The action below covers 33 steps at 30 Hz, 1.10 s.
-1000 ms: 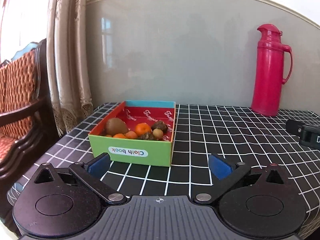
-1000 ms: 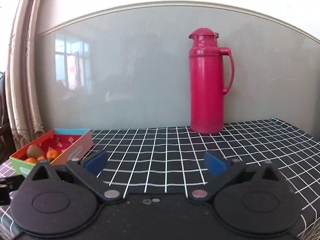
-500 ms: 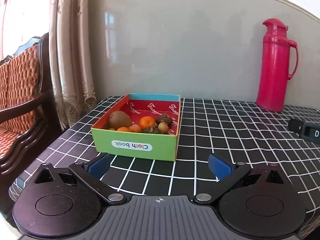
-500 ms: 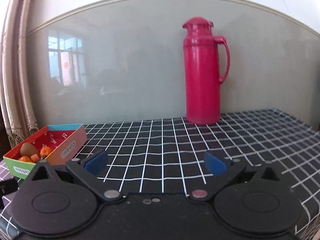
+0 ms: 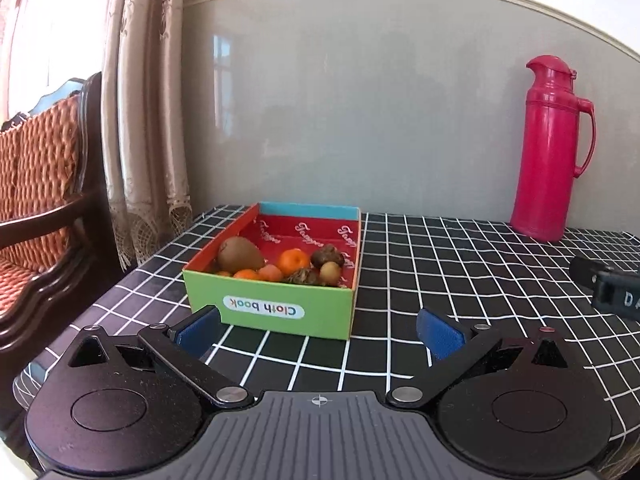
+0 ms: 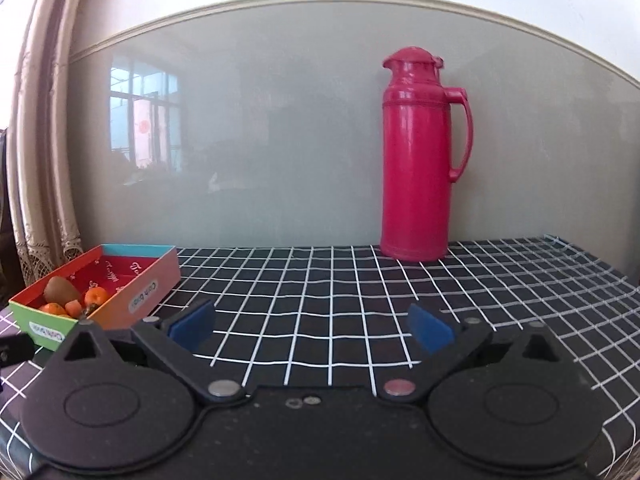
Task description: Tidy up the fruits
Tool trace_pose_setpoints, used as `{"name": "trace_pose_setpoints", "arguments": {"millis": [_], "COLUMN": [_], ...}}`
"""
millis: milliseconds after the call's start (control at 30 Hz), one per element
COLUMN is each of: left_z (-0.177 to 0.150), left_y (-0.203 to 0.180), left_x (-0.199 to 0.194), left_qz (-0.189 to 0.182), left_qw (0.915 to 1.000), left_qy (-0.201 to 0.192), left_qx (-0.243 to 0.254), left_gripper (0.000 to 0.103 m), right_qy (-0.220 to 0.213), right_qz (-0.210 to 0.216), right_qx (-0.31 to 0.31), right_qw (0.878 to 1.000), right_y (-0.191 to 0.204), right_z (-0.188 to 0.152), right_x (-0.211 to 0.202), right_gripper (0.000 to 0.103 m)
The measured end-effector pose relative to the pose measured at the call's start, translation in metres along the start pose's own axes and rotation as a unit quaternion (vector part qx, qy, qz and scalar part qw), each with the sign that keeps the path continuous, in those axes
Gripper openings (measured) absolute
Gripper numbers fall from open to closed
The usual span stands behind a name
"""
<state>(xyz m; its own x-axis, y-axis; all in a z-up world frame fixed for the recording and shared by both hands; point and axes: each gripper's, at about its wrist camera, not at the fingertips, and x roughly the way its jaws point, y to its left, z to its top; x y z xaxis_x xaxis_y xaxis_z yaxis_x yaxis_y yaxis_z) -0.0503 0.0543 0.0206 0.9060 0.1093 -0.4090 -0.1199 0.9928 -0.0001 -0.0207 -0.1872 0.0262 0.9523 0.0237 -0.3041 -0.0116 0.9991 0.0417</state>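
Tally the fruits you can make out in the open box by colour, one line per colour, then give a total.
Brown or tan: 3, the kiwi, a dark round fruit and a small pale one
Orange: 3, one round, two partly hidden
Dark, leafy piece: 1
Total: 7 visible in the box; others may be hidden behind its front wall.

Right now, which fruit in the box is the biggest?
The brown kiwi at the left side of the box; it is clearly larger than the orange tangerines and the small brown fruits beside it.
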Motion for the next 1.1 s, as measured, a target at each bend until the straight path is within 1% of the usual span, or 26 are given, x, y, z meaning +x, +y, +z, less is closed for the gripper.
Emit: {"name": "trace_pose_setpoints", "arguments": {"millis": [67,200,400,533,700,1100], "left_z": [0.000,0.000,0.001,0.000,0.000,0.000], "left_y": [-0.002,-0.002,0.002,0.000,-0.002,-0.002], "left_x": [0.001,-0.001,-0.006,-0.003,-0.004,-0.005], "left_qz": [0.002,0.000,-0.002,0.002,0.001,0.001], "left_qw": [1.0000,1.0000,0.9995,0.9997,0.9997,0.9996], "left_qy": [-0.001,-0.007,-0.031,-0.022,-0.026,-0.026], "left_qx": [0.003,0.002,-0.010,-0.003,0.005,0.006], "left_gripper": [0.103,0.103,0.103,0.103,0.103,0.103], "right_qy": [-0.007,-0.011,-0.008,-0.006,-0.006,-0.005], "right_qz": [0.012,0.015,0.016,0.016,0.016,0.014], "right_qx": [-0.015,-0.039,-0.034,-0.035,-0.037,-0.037], "right_qw": [1.000,0.999,0.999,0.999,0.999,0.999], "right_y": [0.005,0.013,0.011,0.011,0.012,0.012], "right_z": [-0.001,-0.001,-0.001,-0.001,-0.001,-0.001], "right_x": [-0.003,-0.005,-0.004,-0.003,-0.003,-0.003], "right_gripper": [0.103,0.103,0.103,0.103,0.103,0.103]}}
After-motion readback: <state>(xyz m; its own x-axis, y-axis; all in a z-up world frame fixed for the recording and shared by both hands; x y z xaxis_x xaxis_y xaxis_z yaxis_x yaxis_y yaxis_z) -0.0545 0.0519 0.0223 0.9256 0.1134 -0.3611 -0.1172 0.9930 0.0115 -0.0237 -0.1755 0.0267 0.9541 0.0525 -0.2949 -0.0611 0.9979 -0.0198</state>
